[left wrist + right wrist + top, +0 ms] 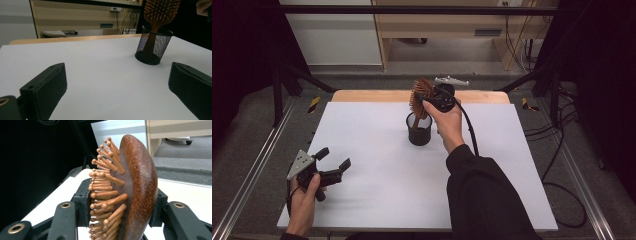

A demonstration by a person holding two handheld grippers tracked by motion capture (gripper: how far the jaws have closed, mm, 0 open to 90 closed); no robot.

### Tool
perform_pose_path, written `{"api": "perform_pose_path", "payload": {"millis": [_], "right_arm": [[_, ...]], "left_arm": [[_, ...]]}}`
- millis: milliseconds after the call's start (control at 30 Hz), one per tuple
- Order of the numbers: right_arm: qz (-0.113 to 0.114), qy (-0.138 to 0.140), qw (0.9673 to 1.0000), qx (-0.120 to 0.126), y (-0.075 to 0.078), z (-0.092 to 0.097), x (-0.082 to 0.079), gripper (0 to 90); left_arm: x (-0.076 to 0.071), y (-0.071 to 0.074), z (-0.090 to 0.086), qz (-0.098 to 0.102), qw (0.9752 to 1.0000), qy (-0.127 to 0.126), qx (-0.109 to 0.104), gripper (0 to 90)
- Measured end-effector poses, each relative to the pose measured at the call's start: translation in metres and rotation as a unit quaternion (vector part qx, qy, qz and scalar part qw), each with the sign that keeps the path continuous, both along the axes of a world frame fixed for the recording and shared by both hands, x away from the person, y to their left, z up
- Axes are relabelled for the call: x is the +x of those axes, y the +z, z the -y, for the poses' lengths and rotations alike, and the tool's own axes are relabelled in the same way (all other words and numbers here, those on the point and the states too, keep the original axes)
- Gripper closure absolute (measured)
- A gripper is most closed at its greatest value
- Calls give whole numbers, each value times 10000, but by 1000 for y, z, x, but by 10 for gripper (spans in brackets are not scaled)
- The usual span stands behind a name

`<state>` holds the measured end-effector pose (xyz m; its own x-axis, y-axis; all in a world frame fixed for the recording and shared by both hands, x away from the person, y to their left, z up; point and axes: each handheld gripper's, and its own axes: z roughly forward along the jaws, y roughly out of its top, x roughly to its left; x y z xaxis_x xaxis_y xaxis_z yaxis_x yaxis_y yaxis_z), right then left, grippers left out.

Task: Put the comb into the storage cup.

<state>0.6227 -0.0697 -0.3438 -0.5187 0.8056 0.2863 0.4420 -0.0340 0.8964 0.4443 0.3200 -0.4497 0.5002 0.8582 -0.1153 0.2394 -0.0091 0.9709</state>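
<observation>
A wooden hairbrush [421, 92] stands upright with its handle down inside a black mesh cup [419, 129] at the far middle of the white table [377, 170]. My right gripper [424, 100] is shut on the brush head from the right side. In the right gripper view one pad meets the bristle tips and the other the brown back of the hairbrush [136, 182]. My left gripper [334, 161] rests low at the near left, open and holding nothing. From it I see the hairbrush [161, 10] and cup [153, 45] farther off.
A wooden strip [377, 96] edges the table's far side. Metal rails [257, 160] run along both sides, with black cables [557, 150] on the floor to the right. Cabinets [337, 35] stand beyond the table.
</observation>
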Motion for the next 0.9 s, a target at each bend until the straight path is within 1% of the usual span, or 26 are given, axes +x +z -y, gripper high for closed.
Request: {"api": "perform_pose_path", "payload": {"millis": [200,300,400,600,733,900], "right_arm": [[-42,-60,10000,-32,-1,0,7,473],[-61,-95,9999,-80,-1,1,8,465],[-125,-124,9998,-88,-1,3,11,460],[-169,-187,9995,-211,-2,5,14,440],[-208,-231,9992,-251,-4,9,16,427],[-214,-213,9990,-341,-4,11,17,420]], "left_arm": [[0,0,-2,-6,10000,29,-39,22],[0,-1,-2,-17,10000,37,-27,22],[0,0,-2,-7,10000,30,-36,22],[0,-1,-2,-21,10000,35,-24,22],[1,-1,-1,-31,10000,30,-21,22],[0,-1,0,-28,10000,18,-3,22]]}}
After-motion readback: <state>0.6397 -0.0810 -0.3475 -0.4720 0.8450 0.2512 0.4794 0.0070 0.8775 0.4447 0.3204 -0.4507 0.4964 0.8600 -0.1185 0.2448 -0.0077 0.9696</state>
